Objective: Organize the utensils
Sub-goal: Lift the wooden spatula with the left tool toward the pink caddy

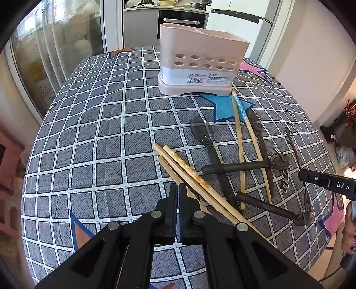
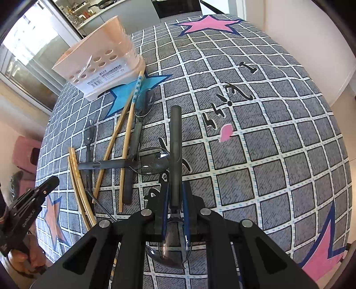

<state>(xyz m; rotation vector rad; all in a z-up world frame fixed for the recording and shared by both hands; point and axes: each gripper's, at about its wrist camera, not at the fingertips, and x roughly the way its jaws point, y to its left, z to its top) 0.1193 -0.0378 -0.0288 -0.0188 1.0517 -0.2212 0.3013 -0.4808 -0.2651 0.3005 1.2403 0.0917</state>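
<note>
A beige utensil holder (image 1: pixel 200 60) (image 2: pixel 100 64) with round holes stands at the far side of the table. Between it and me lie several wooden chopsticks (image 1: pixel 191 173) (image 2: pixel 111 144) and dark translucent spoons (image 1: pixel 203 133) (image 2: pixel 153 162), crossed in a loose pile. My right gripper (image 2: pixel 175 189) is shut on a dark spoon (image 2: pixel 175 133); its handle points away and its bowl sits close to the camera. My left gripper (image 1: pixel 178 189) is shut with nothing between its fingers and hovers over the near ends of the patterned chopsticks. Each gripper shows at the edge of the other's view (image 1: pixel 327 182) (image 2: pixel 44 189).
The table carries a grey checked cloth (image 1: pixel 100 133) (image 2: pixel 267 155) with coloured stars and rounded edges. A glass sliding door (image 1: pixel 44 55) is on the left, a white fridge (image 1: pixel 233 20) and a kitchen counter behind. A person's hand (image 2: pixel 29 260) holds the left gripper.
</note>
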